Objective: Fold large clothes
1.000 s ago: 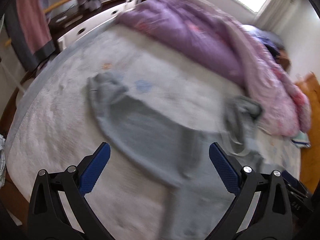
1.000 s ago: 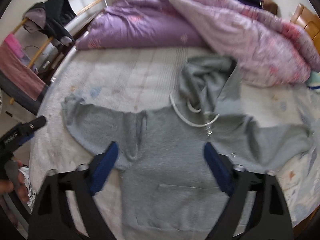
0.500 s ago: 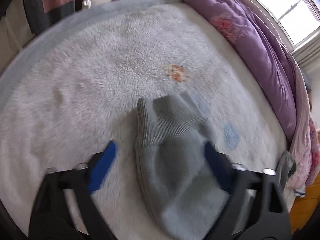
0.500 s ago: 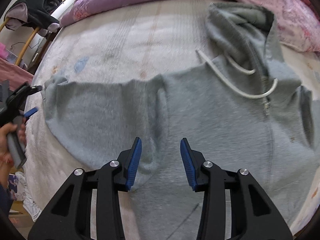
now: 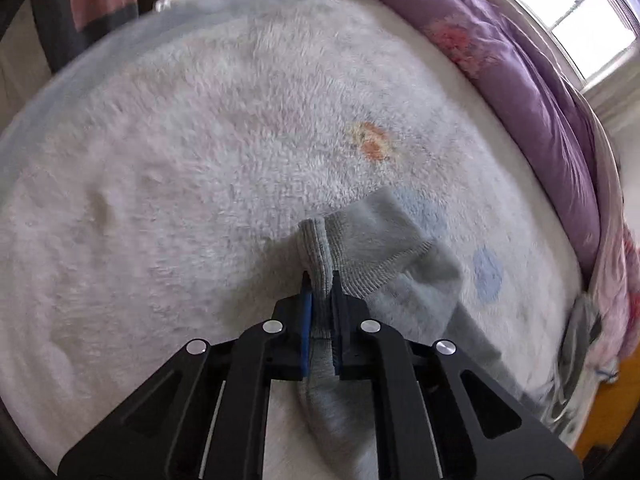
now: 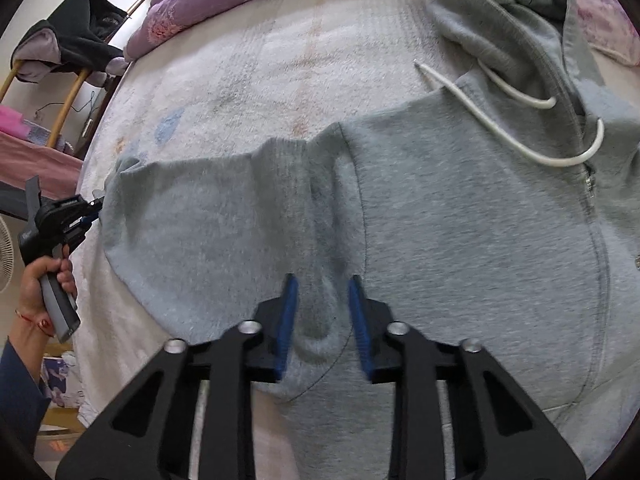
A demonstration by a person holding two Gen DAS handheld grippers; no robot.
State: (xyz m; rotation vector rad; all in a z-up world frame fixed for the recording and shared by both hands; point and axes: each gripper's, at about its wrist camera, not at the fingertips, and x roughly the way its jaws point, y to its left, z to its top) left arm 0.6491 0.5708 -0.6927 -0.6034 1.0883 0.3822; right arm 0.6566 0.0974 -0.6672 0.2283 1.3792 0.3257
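A grey zip hoodie [image 6: 460,220] with a white drawstring lies front-up on a fluffy white blanket [image 6: 260,60], its hood toward the purple duvet. My left gripper [image 5: 320,280] is shut on the ribbed cuff of the sleeve [image 5: 360,248]; it also shows at the sleeve's end in the right wrist view [image 6: 90,210]. My right gripper [image 6: 322,284] is partly open, its jaws on either side of a fold of grey cloth at the armpit, not closed on it.
A purple duvet [image 5: 540,92] is heaped along the far side of the bed. A rack with dark and pink clothes [image 6: 72,44] stands beyond the bed's left edge. Wooden floor [image 5: 612,412] shows at the right.
My left gripper has closed on the sleeve cuff. My right gripper has dropped lower onto the armpit and narrowed from wide open to a small gap.
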